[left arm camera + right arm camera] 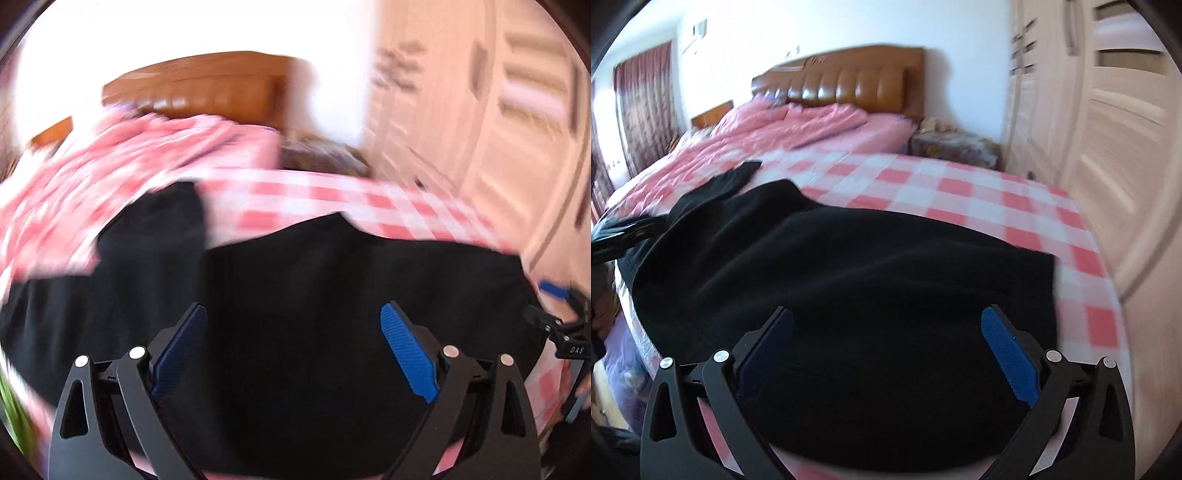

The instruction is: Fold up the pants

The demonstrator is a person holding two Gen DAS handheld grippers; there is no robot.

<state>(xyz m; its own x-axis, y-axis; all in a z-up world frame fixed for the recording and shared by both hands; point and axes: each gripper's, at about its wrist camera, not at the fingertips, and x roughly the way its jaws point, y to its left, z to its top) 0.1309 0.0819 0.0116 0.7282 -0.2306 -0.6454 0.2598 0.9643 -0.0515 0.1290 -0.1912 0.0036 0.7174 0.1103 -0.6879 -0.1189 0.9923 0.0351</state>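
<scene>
Black pants (288, 280) lie spread on a bed with a pink-and-white checked sheet (314, 199). My left gripper (293, 321) is open just above the near part of the pants, holding nothing. In the right wrist view the same pants (831, 273) cover the near bed, one leg stretching to the far left. My right gripper (886, 325) is open above the pants, empty. The right gripper also shows at the right edge of the left wrist view (561, 325); the left gripper shows at the left edge of the right wrist view (624, 229).
A pink quilt (768, 129) is bunched toward the brown headboard (849, 77). A nightstand with a patterned cover (953, 147) stands beside the bed. Pale wardrobe doors (1108, 110) line the right side. Curtains (642, 103) hang at far left.
</scene>
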